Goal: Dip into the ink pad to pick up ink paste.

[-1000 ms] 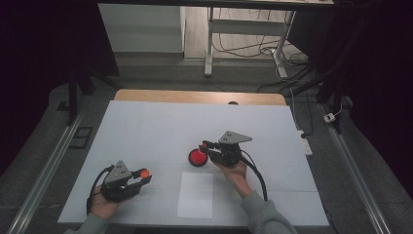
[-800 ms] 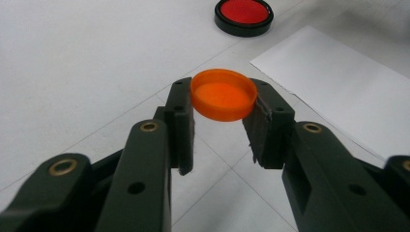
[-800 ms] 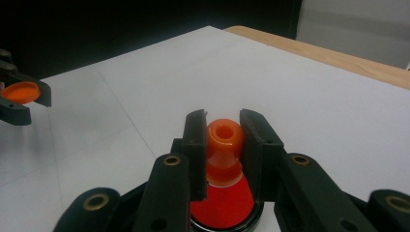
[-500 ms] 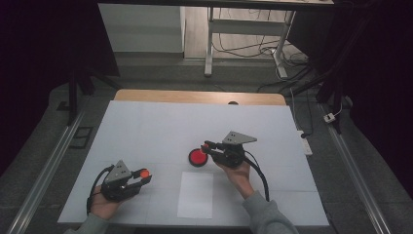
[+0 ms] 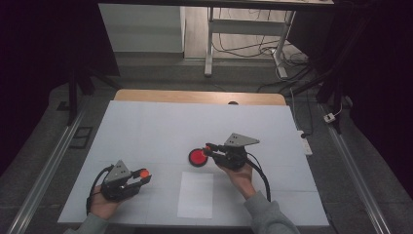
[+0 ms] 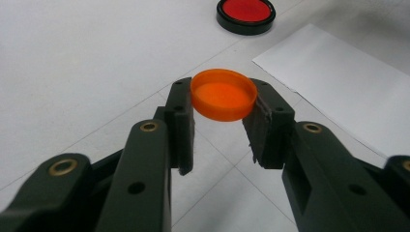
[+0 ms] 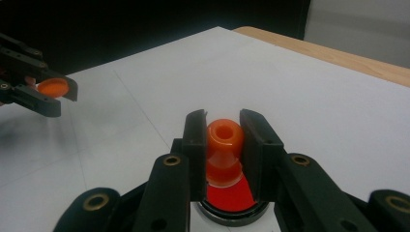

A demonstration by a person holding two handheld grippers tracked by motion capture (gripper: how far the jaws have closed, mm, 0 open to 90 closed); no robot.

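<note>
While the person's left hand (image 5: 104, 204) is resting near the front left corner of the white table (image 5: 156, 126), the left gripper (image 5: 141, 176) is pinching a small orange cap (image 6: 223, 94) between its two black pads. Seen from the left gripper view, the cap is lying flat, its open side facing up and its round rim caught at opposite edges, so it is sitting right at the tips and clear of the tabletop. It looks like smooth, slightly glossy plastic, shallow and disc-shaped.

Over by the middle of the table, the right gripper (image 5: 210, 148) is clamping an orange funnel-like piece (image 7: 224, 145). In the right gripper view this piece is standing roughly upright, with its long axis running up and down, a hole showing in its rounded top and its body flaring toward the base. It is sitting squarely between the pads, just above a round black dish with a red centre (image 5: 197, 157), though I cannot tell whether it is touching the red surface. A white sheet of paper (image 5: 196, 194) is lying flat just in front of the dish, between the two hands. The jaws themselves are matte black with brass-coloured pins.
</note>
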